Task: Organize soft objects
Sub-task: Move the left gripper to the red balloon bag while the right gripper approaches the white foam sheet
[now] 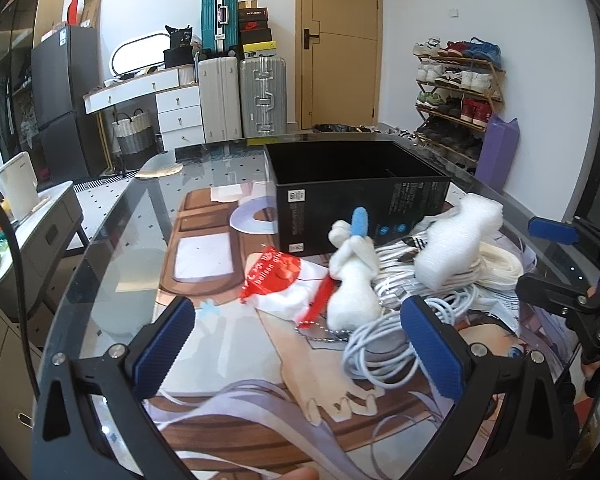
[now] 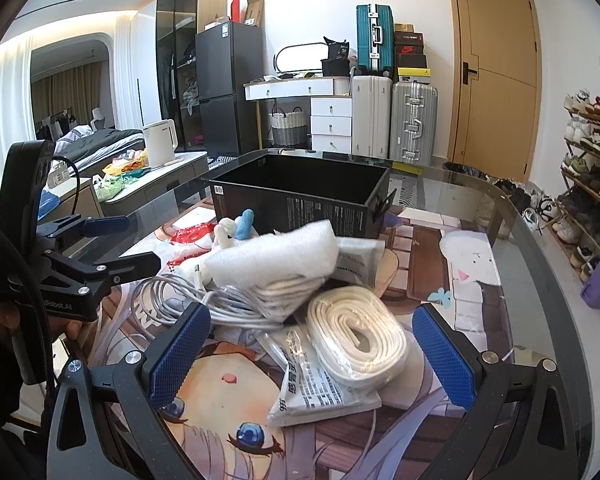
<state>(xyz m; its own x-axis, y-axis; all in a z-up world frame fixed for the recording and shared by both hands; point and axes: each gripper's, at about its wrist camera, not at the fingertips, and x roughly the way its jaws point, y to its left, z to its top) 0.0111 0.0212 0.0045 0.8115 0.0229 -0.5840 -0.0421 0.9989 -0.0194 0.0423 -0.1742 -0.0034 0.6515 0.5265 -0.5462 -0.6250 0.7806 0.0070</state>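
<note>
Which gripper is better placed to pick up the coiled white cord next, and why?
The right gripper. The coiled white cord lies directly between its open fingers, while the left gripper is open nearer the white plush toy and cables.

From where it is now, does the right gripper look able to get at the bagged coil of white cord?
Probably yes: the right gripper is open, and the bagged coil of white cord lies uncovered directly ahead between its fingers.

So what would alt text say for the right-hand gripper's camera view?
An open right gripper hovers over a coiled white rope in a pile of cables, packets and a plush toy on a glass table, with an open black box behind.
</note>
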